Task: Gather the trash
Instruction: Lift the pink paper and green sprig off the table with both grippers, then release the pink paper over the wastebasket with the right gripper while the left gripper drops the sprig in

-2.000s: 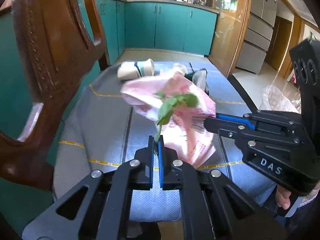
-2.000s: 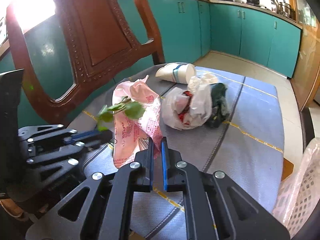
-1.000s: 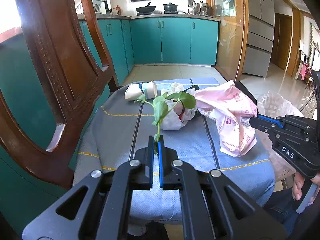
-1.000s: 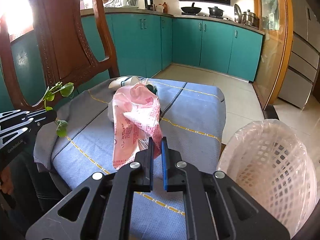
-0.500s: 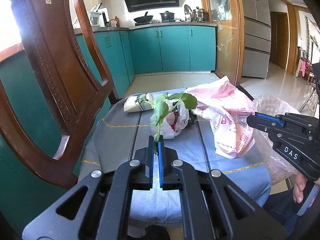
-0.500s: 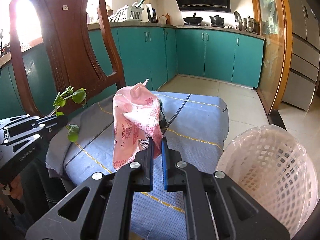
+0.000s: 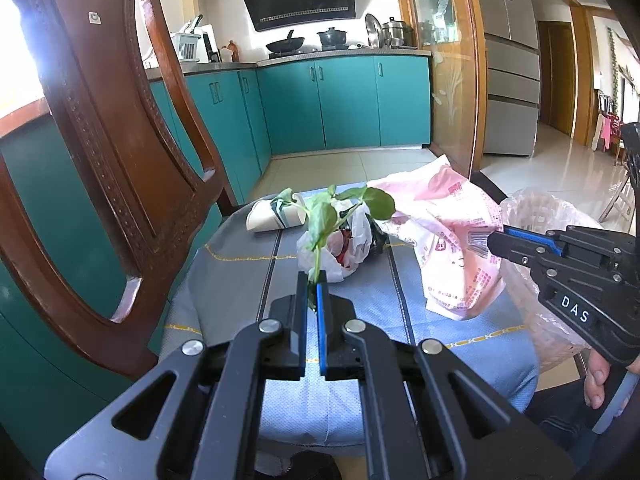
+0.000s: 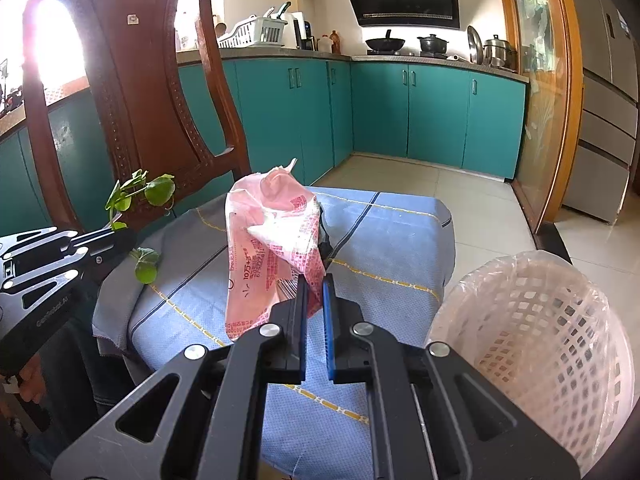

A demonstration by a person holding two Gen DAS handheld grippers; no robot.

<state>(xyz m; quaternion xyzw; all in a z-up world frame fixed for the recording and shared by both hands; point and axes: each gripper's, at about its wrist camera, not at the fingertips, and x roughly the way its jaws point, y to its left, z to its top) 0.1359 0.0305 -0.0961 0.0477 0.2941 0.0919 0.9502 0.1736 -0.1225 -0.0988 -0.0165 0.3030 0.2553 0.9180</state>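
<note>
My left gripper (image 7: pixel 312 280) is shut on the stem of a green leafy sprig (image 7: pixel 324 216), held up over the blue tablecloth (image 7: pixel 240 280). From the right wrist view the sprig (image 8: pixel 154 192) sticks out of the left gripper (image 8: pixel 128 236) at the left edge. My right gripper (image 8: pixel 314 280) is shut on a crumpled pink plastic bag (image 8: pixel 272 232), which hangs above the cloth; in the left wrist view the bag (image 7: pixel 452 232) hangs from the right gripper (image 7: pixel 492 242). A white bin-lined basket (image 8: pixel 532 324) stands low on the right.
On the table lie a tipped white paper cup (image 7: pixel 268 218) and a white plastic bag with red inside (image 7: pixel 344 248). A carved wooden chair back (image 7: pixel 104 140) rises close on the left. A person's fingers (image 7: pixel 598 376) hold the right gripper's handle. Teal cabinets line the far walls.
Both grippers have risen a little with their loads: the table sits lower and more of the kitchen shows. The pink bag has moved slightly rightward, toward the basket. Both grips are unchanged.
</note>
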